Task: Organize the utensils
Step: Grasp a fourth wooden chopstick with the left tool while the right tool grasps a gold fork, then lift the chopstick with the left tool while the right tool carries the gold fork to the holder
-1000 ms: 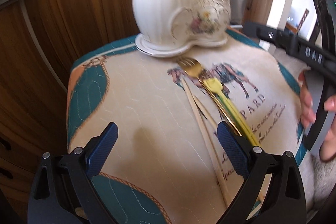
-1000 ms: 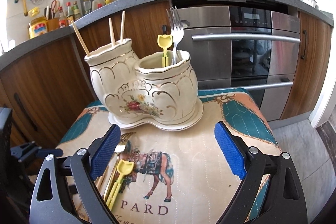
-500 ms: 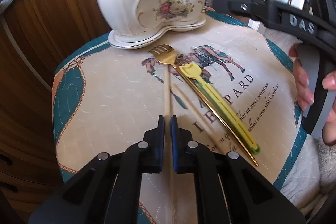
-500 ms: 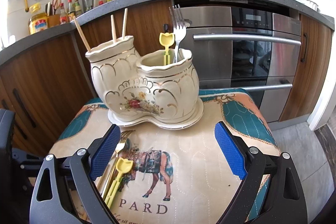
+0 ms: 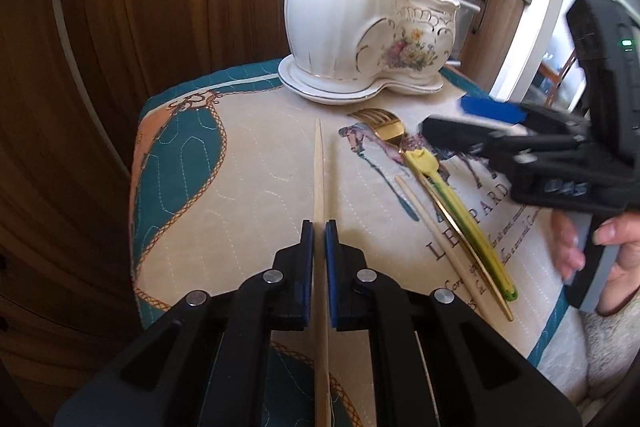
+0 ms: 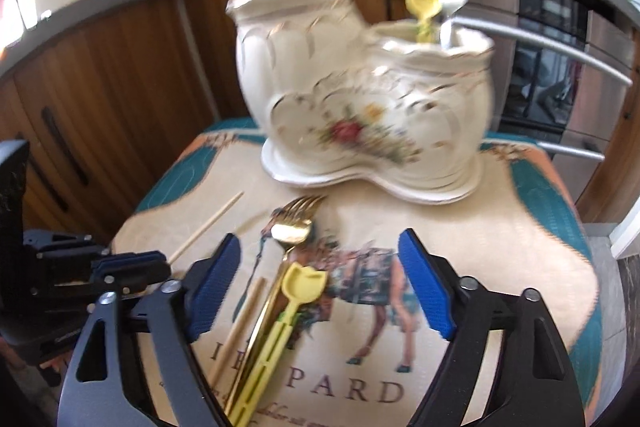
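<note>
Left gripper, open a second ago, now clamping chopstick at frame centre, lifting toward holder. Right gripper descending, jaws wide, straddling gold fork lower centre.

- Beige quilted cloth mat with a horse picture: large printed capitals, partly covered by utensils, read "PARD" in the right wrist view and "LE PARD" in the left.
- Smaller script lines beneath: too small to read.
</note>
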A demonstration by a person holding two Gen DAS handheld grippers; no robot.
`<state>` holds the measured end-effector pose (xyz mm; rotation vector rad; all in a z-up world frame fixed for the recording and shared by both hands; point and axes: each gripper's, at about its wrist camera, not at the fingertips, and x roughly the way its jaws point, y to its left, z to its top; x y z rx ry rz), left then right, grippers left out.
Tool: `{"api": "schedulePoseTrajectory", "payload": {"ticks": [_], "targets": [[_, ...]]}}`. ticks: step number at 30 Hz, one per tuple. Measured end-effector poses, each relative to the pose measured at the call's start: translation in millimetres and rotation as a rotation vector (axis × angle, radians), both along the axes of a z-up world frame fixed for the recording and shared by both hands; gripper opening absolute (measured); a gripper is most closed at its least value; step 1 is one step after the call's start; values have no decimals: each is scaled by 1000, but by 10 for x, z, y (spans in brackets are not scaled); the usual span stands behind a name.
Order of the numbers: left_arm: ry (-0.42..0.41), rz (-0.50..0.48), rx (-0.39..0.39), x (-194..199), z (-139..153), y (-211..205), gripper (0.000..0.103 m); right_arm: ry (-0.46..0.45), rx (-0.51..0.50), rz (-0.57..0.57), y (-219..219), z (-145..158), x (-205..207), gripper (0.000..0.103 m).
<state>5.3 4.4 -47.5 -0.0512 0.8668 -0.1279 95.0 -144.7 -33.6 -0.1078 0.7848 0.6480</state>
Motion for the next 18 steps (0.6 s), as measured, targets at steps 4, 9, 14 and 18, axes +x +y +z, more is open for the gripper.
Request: {"api": "schedulePoseTrajectory", "payload": {"ticks": [4,9,14,18], "targets": [[-2,-12,-27,46,-60,-7,6,14,-73,41,214,-67,14,61],[-10,-5,-56,41,-76,72,6,44,-98,52,345,-130,41,44],[-10,-6,-69,62,-97,80,6,74,-135,51,427,-207,74,31],[-16,-3,-75,73,-99,89,6,73,-130,52,419,-208,51,24]]}}
